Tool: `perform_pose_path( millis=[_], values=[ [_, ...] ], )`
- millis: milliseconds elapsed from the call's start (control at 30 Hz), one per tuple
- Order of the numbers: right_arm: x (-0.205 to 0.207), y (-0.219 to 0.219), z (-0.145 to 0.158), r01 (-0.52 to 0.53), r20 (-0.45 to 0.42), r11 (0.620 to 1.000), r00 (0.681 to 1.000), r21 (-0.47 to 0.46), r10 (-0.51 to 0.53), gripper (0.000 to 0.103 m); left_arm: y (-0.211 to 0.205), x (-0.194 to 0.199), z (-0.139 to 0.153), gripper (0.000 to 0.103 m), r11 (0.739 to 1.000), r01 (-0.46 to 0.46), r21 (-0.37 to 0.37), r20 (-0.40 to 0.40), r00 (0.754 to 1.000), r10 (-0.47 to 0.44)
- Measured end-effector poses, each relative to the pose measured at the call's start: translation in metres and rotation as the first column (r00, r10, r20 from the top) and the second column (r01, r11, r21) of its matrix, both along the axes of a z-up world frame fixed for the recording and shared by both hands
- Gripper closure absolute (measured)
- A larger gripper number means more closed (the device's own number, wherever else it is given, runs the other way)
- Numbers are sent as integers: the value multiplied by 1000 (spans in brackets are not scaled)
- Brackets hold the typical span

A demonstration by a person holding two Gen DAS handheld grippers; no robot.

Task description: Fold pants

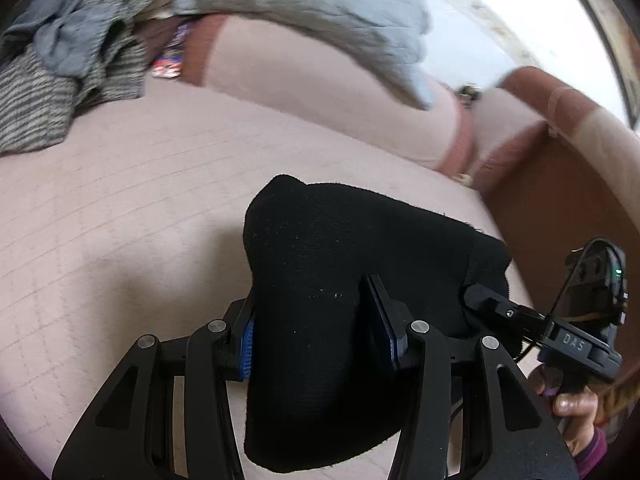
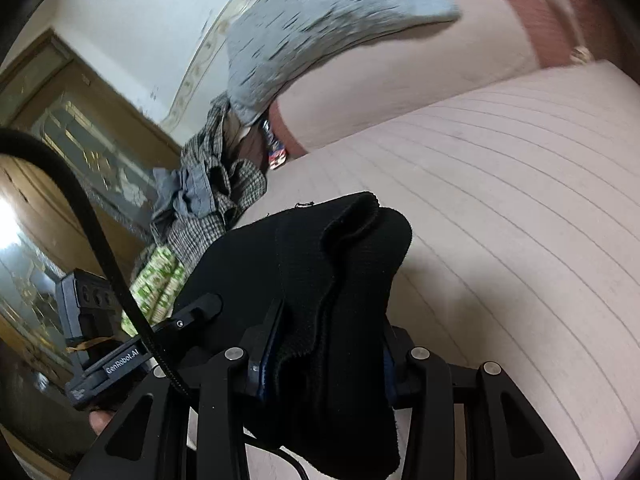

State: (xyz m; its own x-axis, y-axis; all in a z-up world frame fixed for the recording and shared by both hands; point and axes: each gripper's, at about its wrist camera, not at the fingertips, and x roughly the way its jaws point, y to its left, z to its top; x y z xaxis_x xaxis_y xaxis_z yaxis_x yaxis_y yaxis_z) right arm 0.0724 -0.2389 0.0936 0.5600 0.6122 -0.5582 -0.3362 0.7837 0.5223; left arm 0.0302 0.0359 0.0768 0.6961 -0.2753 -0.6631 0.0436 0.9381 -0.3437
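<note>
The black pants [image 1: 316,264] are bunched up and held above the pink quilted sofa seat [image 1: 120,208]. My left gripper [image 1: 312,320] is shut on a thick fold of them, the cloth draping over and below the fingers. My right gripper [image 2: 324,344] is shut on another bunched part of the black pants [image 2: 332,264]. In the left wrist view the right gripper [image 1: 480,300] grips the cloth at the right side. In the right wrist view the left gripper [image 2: 200,308] shows at the left edge of the cloth. The two grippers are close together.
A grey garment [image 1: 320,4] drapes over the sofa backrest [image 1: 320,88]. A pile of checked and grey clothes [image 1: 72,60] lies at the seat's far left. A brown armrest [image 1: 560,128] is at the right. A green-patterned item [image 2: 160,284] and a wooden door [image 2: 80,120] show in the right wrist view.
</note>
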Motion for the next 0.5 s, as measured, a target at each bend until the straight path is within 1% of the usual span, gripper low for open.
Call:
perform_pose_path(
  millis=[33, 67, 100, 133, 167, 200, 233, 267, 333, 400, 500],
  values=[
    [5, 6, -5, -1, -4, 1000, 1000, -17, 1, 64, 4, 1, -5, 56, 1000, -13, 25, -1, 1000, 13],
    [11, 14, -12, 4, -10, 999, 1000, -54, -5, 63, 6, 5, -12, 56, 998, -28, 57, -12, 1000, 29],
    [17, 24, -21, 12, -22, 993, 1000, -114, -15, 62, 10, 10, -23, 56, 996, -40, 82, -55, 997, 44],
    [20, 31, -30, 21, -37, 984, 999, -179, -28, 61, 13, 16, -36, 54, 994, -48, 97, -112, 992, 59],
    [22, 38, -41, 31, -49, 968, 998, -250, -45, 56, 14, 22, -49, 49, 992, -56, 116, -156, 985, 74],
    [20, 39, -46, 54, -22, 959, 998, -280, -62, 48, 14, 23, -51, 39, 989, -70, 127, -148, 985, 89],
    [16, 37, -46, 74, 14, 958, 997, -276, -72, 45, 15, 21, -51, 29, 985, -86, 146, -132, 986, 106],
    [14, 35, -45, 81, 29, 957, 997, -277, -75, 42, 15, 19, -49, 28, 982, -94, 164, -121, 986, 115],
    [13, 29, -44, 76, 15, 959, 997, -272, -75, 41, 12, 16, -45, 28, 977, -90, 195, -101, 989, 111],
    [10, 24, -39, 77, -1, 961, 997, -267, -80, 41, 7, 12, -45, 28, 965, -95, 245, -81, 990, 118],
    [1, 23, -26, 97, 30, 956, 995, -277, -92, 41, 5, 8, -39, 28, 954, -104, 282, -59, 990, 126]
  ],
)
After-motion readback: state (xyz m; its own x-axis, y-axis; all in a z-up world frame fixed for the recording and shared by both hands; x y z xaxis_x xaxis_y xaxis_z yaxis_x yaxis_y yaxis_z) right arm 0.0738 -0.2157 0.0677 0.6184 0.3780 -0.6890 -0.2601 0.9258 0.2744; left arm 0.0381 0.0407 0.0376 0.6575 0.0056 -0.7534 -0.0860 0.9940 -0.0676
